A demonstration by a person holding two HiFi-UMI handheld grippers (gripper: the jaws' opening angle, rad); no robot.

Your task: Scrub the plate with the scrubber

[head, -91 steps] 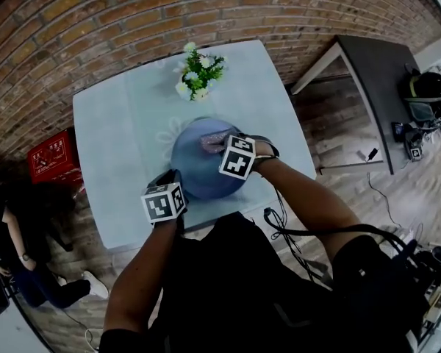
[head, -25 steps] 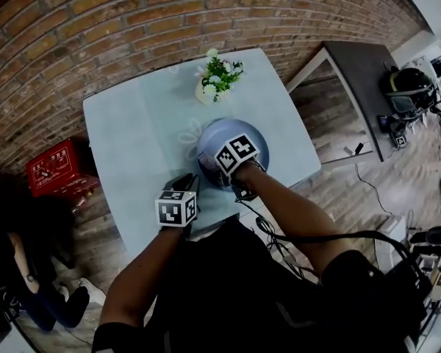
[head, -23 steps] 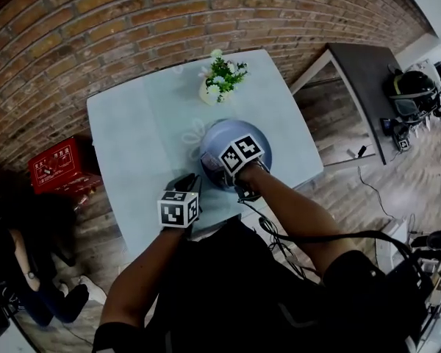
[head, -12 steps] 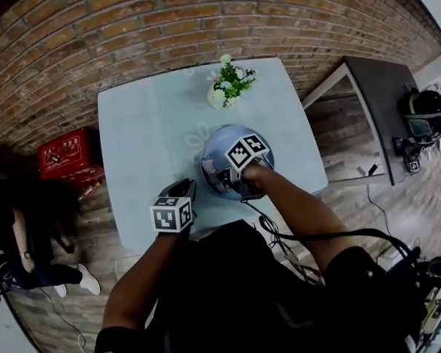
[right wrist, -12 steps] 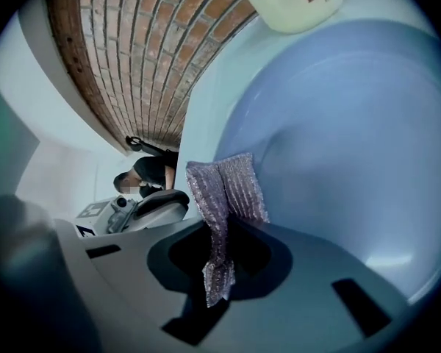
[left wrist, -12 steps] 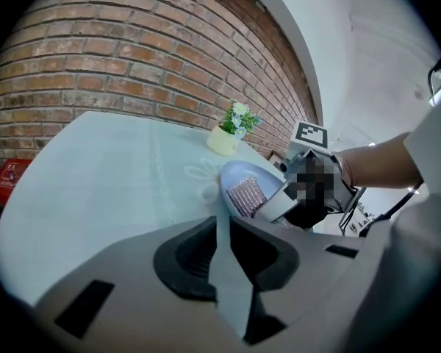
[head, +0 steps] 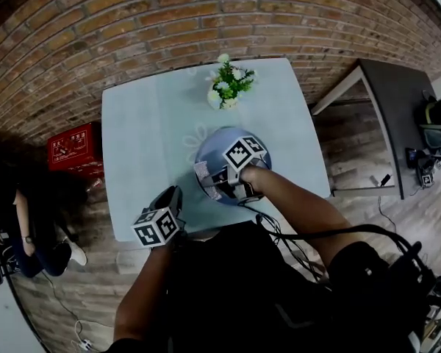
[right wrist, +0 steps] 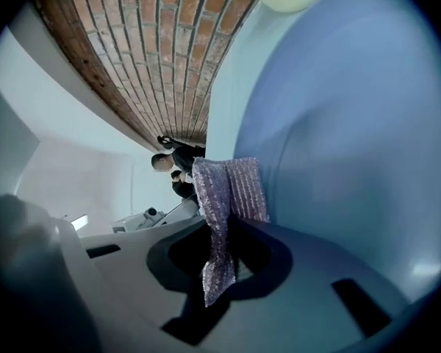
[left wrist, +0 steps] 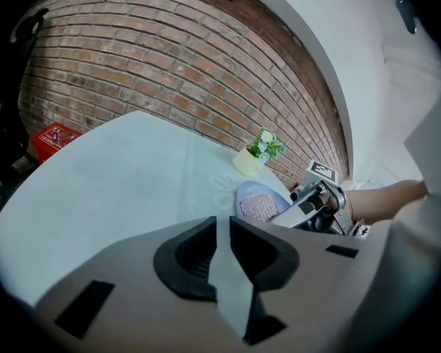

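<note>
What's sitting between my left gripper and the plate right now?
Nothing: in the left gripper view only bare tablecloth lies between the plate and the left gripper, whose empty jaws have just been closing.

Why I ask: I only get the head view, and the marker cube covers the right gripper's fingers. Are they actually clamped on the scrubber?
Observer: Yes. The right gripper view shows the right gripper pinching the scrubber between its fingers.
Operator: And the other hand, is it carrying anything?
Observer: No. The left gripper has just been closing its fingers, but there is a narrow gap between them with nothing in it.
</note>
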